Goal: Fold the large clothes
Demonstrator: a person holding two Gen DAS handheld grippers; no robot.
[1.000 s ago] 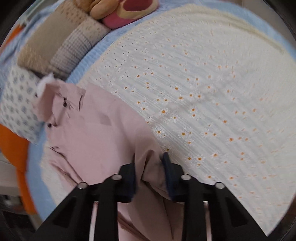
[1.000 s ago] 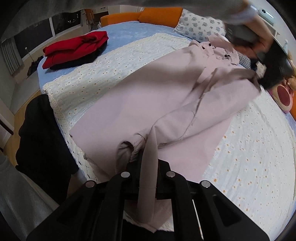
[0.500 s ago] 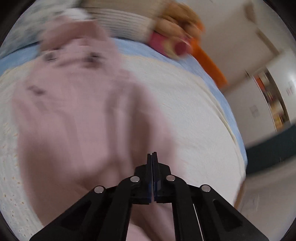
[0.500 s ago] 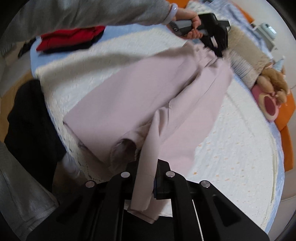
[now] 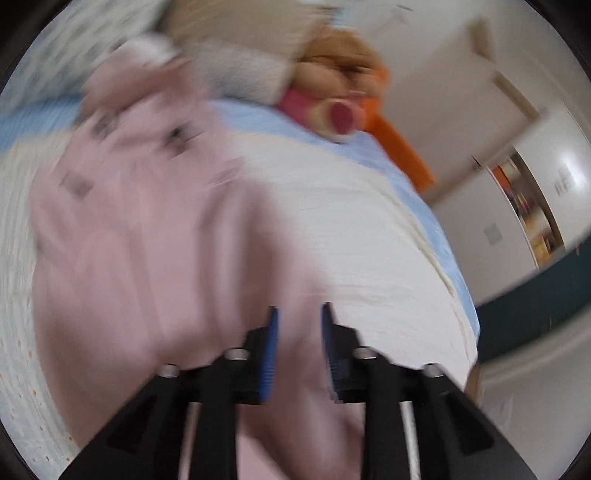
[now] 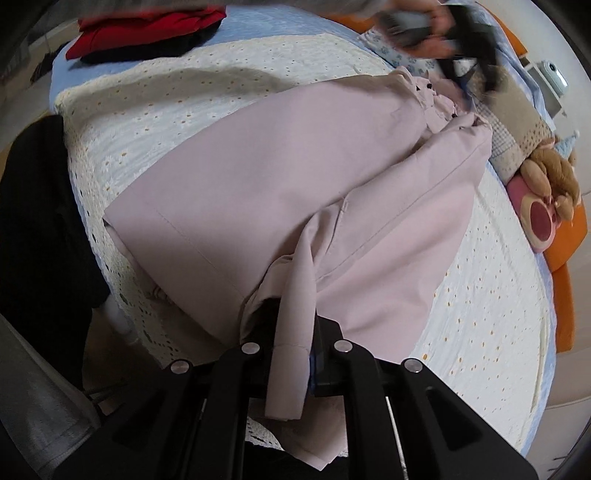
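Note:
A large pale pink garment (image 6: 277,166) lies spread on the white daisy bedspread (image 6: 480,295), one side folded over along its length and the buttoned collar at the far end. My right gripper (image 6: 291,317) is shut on a narrow pink strip of the garment at its near hem; the strip hangs down over the fingers. A hand holds my left gripper (image 6: 469,79) above the collar end. In the blurred left wrist view, the left gripper (image 5: 298,314) has its jaws opening, with nothing pinched between the blue pads (image 5: 271,350). The pink garment (image 5: 147,240) lies below them.
Folded red and black clothes (image 6: 147,29) sit at the far left corner of the bed. A beige cushion (image 6: 517,122), a floral pillow (image 6: 399,55) and a plush toy (image 6: 546,177) line the head end by the orange bed edge (image 6: 565,280). Dark trousers (image 6: 37,203) stand left.
The left gripper carried its pinch of pink cloth across toward the collar, shut tight, then parted its jaws and let go. The right gripper sank a little, still holding the strip.

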